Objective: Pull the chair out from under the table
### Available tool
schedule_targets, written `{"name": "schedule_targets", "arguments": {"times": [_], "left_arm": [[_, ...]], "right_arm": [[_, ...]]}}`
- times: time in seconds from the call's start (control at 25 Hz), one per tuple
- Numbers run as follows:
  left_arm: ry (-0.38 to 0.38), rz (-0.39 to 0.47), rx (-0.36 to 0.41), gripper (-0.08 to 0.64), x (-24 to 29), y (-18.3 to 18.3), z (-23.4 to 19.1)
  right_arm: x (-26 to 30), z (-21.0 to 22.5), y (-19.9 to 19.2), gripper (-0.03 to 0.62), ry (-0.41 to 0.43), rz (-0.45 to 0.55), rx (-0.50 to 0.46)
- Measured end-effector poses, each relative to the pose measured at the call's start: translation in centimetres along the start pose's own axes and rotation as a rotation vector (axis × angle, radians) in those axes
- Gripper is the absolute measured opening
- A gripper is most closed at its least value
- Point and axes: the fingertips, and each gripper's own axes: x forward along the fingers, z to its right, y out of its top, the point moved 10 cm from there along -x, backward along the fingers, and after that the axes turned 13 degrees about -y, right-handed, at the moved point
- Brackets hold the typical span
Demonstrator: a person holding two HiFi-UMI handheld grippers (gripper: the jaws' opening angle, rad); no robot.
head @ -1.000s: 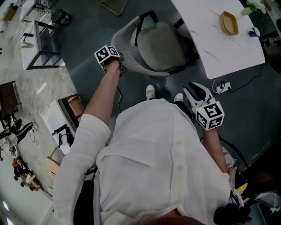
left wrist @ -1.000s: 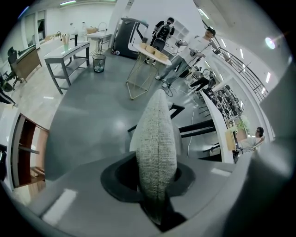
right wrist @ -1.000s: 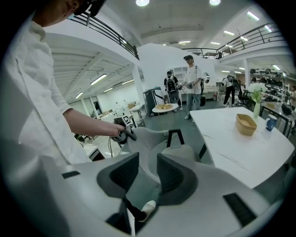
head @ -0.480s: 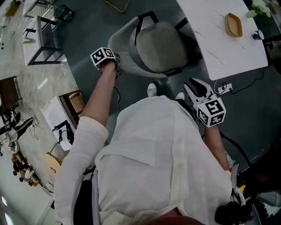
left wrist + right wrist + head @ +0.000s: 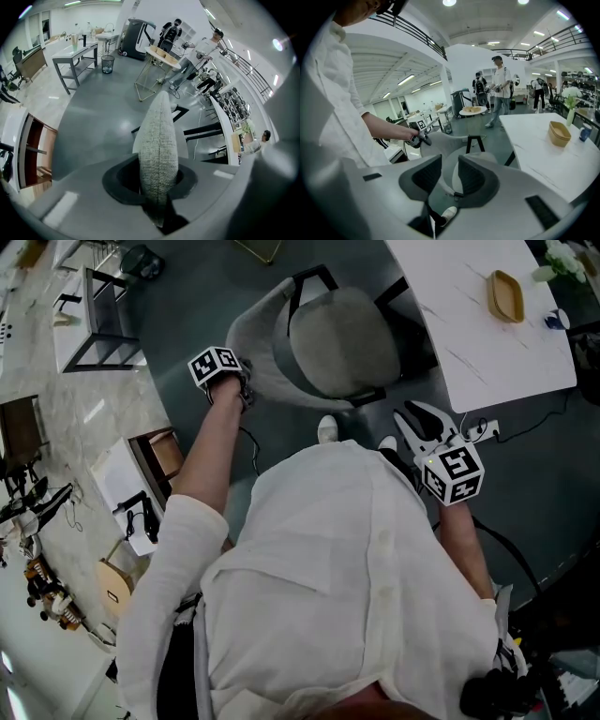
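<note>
A grey upholstered chair [image 5: 339, 338] with black legs stands on the dark floor beside the white table [image 5: 478, 334]. My left gripper [image 5: 244, 382] is shut on the left edge of its backrest. In the left gripper view that padded edge [image 5: 158, 136] runs up between the jaws, pinched at its base. My right gripper [image 5: 419, 415] hangs in front of my body, apart from the chair. In the right gripper view the right gripper [image 5: 449, 176] is open, its jaws have just been closing a little, and nothing is between them. The chair [image 5: 445, 140] shows beyond it.
A wooden bowl [image 5: 509, 296] and a cup sit on the table. A power strip [image 5: 483, 430] with a cable lies on the floor by the table's corner. A metal-framed bench [image 5: 98, 320] and open boxes [image 5: 159, 456] stand at the left. My shoes [image 5: 325, 430] are by the chair.
My left gripper has moved a little to the left with the chair's backrest in it, and the chair has come slightly away from the table. My right gripper has stayed in place.
</note>
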Motion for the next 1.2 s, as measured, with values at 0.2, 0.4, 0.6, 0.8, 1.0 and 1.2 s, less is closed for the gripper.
{"name": "schedule_targets", "arguments": {"times": [0.2,0.4,0.6,0.8,1.0,1.2], "left_arm": [[0.005,0.002,-0.009,0.071,-1.3,-0.2,-1.3],[0.013,0.008,-0.015,0.071,-2.5,-0.3,-2.8],[0.021,0.014,-0.026,0.071,-3.7,-0.5,-4.1],[0.031,0.016,-0.035,0.07,-4.8,-0.1,-5.4],[0.032,0.009,-0.033,0.071,-6.0,0.1,-6.9],[0.041,0.015,-0.037,0.069,-7.1,0.4,-8.3]], "right_arm": [[0.3,-0.3,0.6,0.11,0.009,0.002,-0.01],[0.8,-0.7,0.9,0.11,0.023,0.001,-0.019],[1.1,-1.1,1.3,0.11,0.041,0.0,-0.039],[1.3,-1.2,1.6,0.11,0.048,-0.006,-0.046],[1.5,-1.7,1.6,0.11,0.054,-0.013,-0.049],[1.8,-2.6,1.8,0.11,0.065,-0.015,-0.057]]}}
